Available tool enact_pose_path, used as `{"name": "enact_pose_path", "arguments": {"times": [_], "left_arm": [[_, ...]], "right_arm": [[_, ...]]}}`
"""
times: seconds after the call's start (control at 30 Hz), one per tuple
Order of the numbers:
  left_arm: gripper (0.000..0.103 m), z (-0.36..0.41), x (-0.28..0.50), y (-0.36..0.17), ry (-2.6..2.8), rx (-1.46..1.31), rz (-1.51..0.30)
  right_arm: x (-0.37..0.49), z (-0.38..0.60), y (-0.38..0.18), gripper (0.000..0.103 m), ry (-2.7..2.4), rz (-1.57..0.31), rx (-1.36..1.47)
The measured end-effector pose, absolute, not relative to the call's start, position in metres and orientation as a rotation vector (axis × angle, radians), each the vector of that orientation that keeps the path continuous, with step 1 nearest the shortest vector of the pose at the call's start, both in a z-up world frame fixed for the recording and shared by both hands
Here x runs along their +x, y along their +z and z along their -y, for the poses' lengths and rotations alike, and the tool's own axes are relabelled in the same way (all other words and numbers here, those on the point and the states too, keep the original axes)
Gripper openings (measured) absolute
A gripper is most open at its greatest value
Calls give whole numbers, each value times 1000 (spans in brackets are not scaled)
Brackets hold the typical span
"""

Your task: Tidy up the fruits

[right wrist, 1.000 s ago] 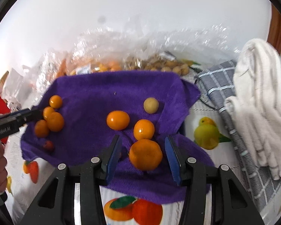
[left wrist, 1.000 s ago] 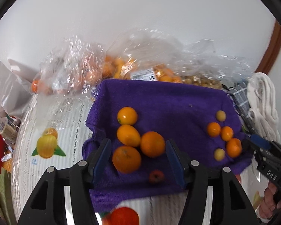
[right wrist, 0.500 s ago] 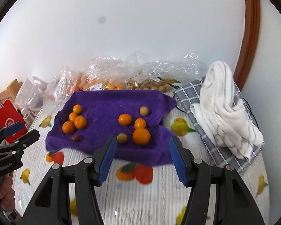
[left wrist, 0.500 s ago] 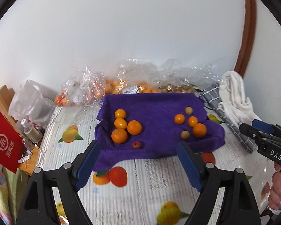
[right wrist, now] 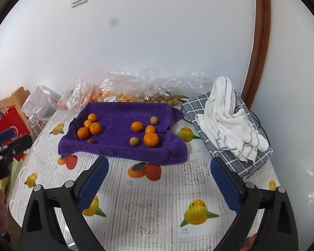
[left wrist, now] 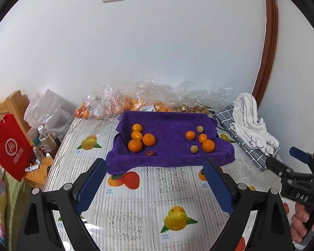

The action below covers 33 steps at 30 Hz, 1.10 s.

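Fruits lie in two groups on a purple towel [left wrist: 167, 144] spread on the counter [left wrist: 148, 190], which wears a fruit-print cover.

Left group, left wrist view: four oranges [left wrist: 149, 139] clustered and touching, plus one small dark red fruit [left wrist: 149, 153] just in front of them. Five pieces.

Right group: three oranges, the largest [left wrist: 208, 145] nearest the towel's front edge, and two small pale yellow-brown fruits [left wrist: 194, 149], one front, one back. Five pieces. The groups sit well apart, bare purple between them. Same count from the right wrist view: four oranges [right wrist: 95, 128] and the red one left, three oranges [right wrist: 151, 139] and two pale fruits right.

Left tool [left wrist: 155, 172]: jaws spread wide, holding nothing, above the counter, short of the towel's front edge. Right tool [right wrist: 159, 171]: likewise wide open and empty, also short of the towel.

Behind the towel: clear plastic bags [left wrist: 148, 98] of more fruit against the wall; exact bag count unclear. Right of the towel: one grey checked cloth [right wrist: 226, 146] with one white striped towel [right wrist: 228, 123] heaped on it. Far left: one red paper bag [left wrist: 10, 148].
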<state>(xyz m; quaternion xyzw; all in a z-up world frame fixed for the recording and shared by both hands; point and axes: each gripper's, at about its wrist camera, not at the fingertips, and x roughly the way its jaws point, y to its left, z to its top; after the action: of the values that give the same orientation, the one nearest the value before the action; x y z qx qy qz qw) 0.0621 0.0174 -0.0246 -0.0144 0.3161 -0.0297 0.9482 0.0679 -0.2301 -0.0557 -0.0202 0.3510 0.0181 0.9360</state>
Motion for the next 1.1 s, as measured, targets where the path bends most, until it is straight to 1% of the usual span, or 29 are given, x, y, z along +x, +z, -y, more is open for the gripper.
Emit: {"name": "enact_pose_path", "arguments": {"times": [0.1,0.23,0.57,1.1], "left_arm": [[97,-15,49,-23,-51,-17,-626],[100,-14,27,-21,-39,-14,-603],[100,-6,-3,-18,-40,5,-560],[100,-12,-8,-19,-31,-4,-559]], "right_arm": [[53,228,-55,102,39,-701,-48],[36,229,-54,102,41,-694,-29],[4,230,-51,102,28,-676,-28],[-3,231,-51,102,15,-668,-50]]}}
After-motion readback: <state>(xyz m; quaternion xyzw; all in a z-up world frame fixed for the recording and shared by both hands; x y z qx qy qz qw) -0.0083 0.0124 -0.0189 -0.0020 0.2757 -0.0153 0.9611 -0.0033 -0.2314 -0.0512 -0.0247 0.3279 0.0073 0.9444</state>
